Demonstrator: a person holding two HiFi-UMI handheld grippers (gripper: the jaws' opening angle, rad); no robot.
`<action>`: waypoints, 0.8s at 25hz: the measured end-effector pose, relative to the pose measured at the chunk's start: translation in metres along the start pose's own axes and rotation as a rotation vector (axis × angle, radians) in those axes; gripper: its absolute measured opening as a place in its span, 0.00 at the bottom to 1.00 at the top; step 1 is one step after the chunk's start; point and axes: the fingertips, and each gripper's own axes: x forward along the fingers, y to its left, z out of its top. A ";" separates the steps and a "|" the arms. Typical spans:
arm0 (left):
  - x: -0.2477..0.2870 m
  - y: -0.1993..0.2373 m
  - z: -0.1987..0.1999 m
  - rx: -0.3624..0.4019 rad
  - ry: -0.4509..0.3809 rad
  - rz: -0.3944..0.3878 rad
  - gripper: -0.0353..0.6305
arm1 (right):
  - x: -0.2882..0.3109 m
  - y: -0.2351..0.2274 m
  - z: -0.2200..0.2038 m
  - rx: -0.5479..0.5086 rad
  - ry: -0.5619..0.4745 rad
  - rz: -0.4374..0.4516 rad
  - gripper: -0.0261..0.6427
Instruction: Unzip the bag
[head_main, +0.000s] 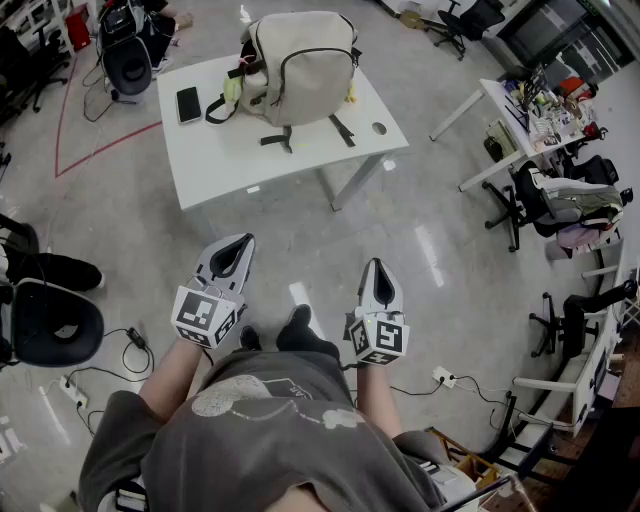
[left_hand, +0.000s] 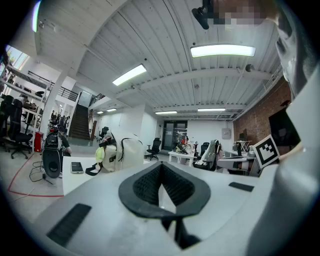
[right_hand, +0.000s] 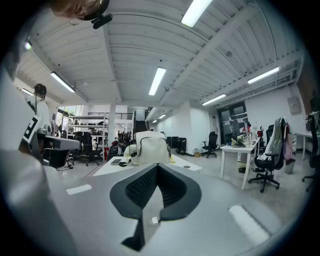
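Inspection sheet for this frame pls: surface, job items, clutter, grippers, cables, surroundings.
Surface: white table, bare along its near edge.
Job's things: beige backpack lying on the table's far side; zip state too small to tell.
Clutter: phone left of the backpack; yellow-green item against the backpack.
Grippers: left gripper and right gripper both shut, nothing between the jaws, held over the floor short of the table.
Cables: cables on the floor at left; power strip at right.
Surroundings: office chairs, cluttered desk, red floor line.
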 end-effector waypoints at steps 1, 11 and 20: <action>-0.001 0.003 -0.001 -0.006 0.003 0.009 0.06 | 0.002 0.002 0.001 -0.001 -0.004 0.005 0.04; 0.005 0.002 -0.003 -0.026 0.001 0.070 0.06 | 0.012 -0.010 0.009 -0.013 -0.011 0.059 0.04; 0.012 -0.011 0.005 -0.001 0.002 0.079 0.06 | 0.016 -0.023 0.017 -0.026 -0.035 0.071 0.04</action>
